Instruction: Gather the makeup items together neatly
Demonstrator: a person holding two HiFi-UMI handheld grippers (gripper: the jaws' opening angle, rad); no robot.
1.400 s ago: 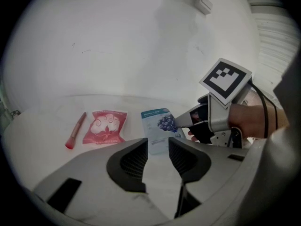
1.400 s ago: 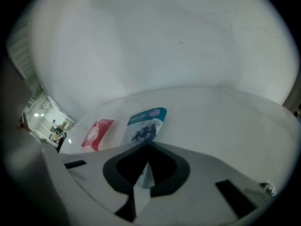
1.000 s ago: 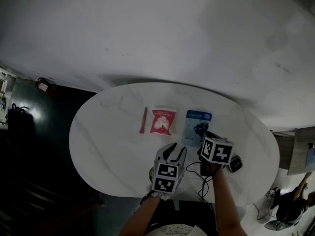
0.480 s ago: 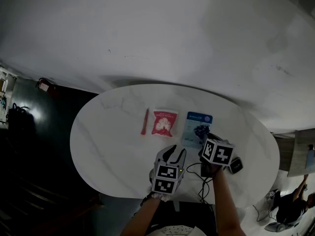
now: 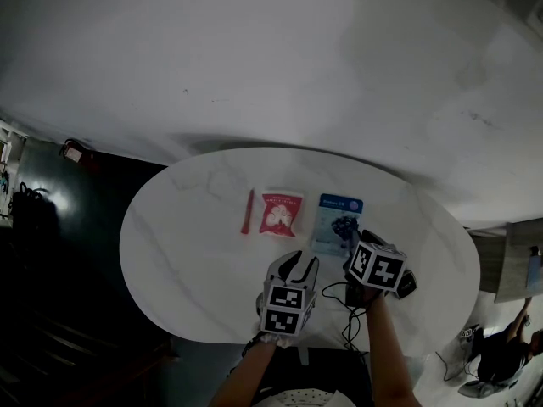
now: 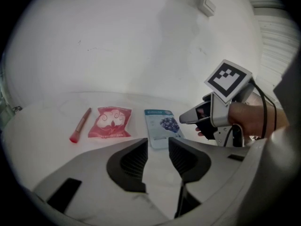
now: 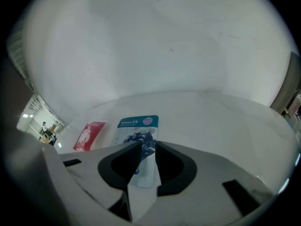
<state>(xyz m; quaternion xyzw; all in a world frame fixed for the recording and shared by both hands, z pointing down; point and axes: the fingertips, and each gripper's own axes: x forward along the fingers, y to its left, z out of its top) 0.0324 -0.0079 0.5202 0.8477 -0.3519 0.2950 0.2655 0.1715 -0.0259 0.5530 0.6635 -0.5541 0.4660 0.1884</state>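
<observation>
blue mask packet [image 5: 338, 221] lying lengthwise away, near end at right hand-held gripper [image 7: 147, 148], jaws just opening, left hand-held gripper [image 6: 157, 146] parted

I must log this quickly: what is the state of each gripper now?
Left gripper: open, nothing between its jaws.
Right gripper: open, jaws have just been opening; the blue sachet lies between them, not pressed.

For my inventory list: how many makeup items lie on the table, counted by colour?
Red: 2 (stick, pouch)
Blue: 1 (packet)
Total: 3
</observation>
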